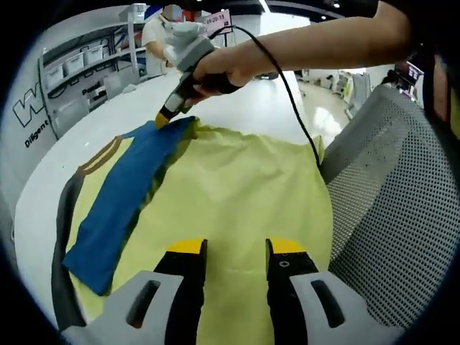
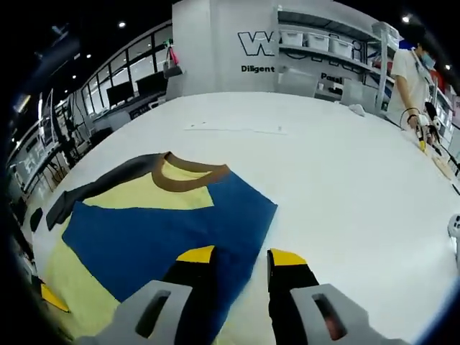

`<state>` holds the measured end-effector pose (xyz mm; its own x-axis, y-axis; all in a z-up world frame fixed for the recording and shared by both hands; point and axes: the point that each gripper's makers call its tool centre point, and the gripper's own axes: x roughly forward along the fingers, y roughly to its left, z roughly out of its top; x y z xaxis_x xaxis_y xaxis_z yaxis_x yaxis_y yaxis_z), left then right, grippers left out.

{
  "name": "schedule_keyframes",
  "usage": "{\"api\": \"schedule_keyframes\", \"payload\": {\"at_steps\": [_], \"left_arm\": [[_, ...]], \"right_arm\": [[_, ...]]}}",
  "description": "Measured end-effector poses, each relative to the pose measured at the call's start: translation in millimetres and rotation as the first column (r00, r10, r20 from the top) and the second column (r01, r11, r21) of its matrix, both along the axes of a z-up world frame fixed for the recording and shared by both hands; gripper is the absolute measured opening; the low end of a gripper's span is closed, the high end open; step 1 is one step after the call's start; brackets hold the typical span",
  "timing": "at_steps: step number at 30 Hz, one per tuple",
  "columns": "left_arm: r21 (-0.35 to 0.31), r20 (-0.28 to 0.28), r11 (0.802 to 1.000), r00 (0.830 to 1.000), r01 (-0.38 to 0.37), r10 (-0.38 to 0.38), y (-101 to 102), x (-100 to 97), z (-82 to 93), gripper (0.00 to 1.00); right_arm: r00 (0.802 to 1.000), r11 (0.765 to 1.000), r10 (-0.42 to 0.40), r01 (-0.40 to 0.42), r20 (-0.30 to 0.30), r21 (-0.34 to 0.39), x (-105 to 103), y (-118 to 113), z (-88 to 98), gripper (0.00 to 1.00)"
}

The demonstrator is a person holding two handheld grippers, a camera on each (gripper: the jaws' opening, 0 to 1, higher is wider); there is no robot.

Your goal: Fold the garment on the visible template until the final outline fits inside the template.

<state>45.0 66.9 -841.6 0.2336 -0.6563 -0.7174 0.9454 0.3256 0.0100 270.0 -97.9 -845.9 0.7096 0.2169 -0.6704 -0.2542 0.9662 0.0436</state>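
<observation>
A yellow garment [image 1: 237, 187] with a brown collar [image 1: 100, 157] and dark grey sleeves [image 1: 63, 215] lies flat on the white table [image 1: 237, 108]. One part is folded over it and shows blue [image 1: 122, 208]. My left gripper [image 1: 237, 248] hovers open over the yellow cloth with nothing between its jaws. My right gripper [image 1: 167, 118], held by a hand, has its tip at the far corner of the blue fold. In the right gripper view the right gripper [image 2: 241, 255] stands open above the blue panel's [image 2: 165, 237] edge, near the collar [image 2: 188, 176].
A grey mesh chair back [image 1: 388, 215] stands close beside the table. A black cable [image 1: 291, 100] runs from the right gripper across the garment. A person [image 2: 408, 72] works at the table's far side. Shelves with bins [image 2: 323, 39] line the back wall.
</observation>
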Motion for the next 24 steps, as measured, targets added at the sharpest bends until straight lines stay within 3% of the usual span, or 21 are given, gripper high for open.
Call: {"api": "schedule_keyframes", "payload": {"at_steps": [6,11,17,20,23,24], "left_arm": [[0.005,-0.014,1.0,1.0,-0.007,0.007,-1,-0.6,-8.4,0.27],[-0.012,-0.019,1.0,1.0,-0.012,0.012,-4,-0.9,-9.4,0.25],[-0.018,-0.007,1.0,1.0,-0.025,0.024,-9,1.0,-9.4,0.2],[-0.025,0.0,0.999,1.0,-0.028,0.028,-11,1.6,-9.3,0.14],[-0.055,-0.019,0.997,0.998,-0.054,0.053,-15,2.1,-9.7,0.05],[-0.06,-0.011,0.996,0.998,-0.063,0.062,-15,4.0,-9.6,0.02]], "right_arm": [[0.999,0.999,0.04,-0.039,0.035,-0.038,14,1,0.1,0.17],[0.998,0.996,0.059,-0.057,0.026,-0.067,16,3,-3.3,0.19],[0.994,0.99,0.102,-0.098,0.035,-0.097,17,10,-3.7,0.09],[0.991,0.985,0.127,-0.121,0.042,-0.122,18,15,-4.2,0.01],[0.984,0.968,0.168,-0.154,0.056,-0.198,21,13,-3.9,0.0],[0.986,0.971,0.161,-0.15,0.047,-0.185,20,14,-5.4,0.0]]}}
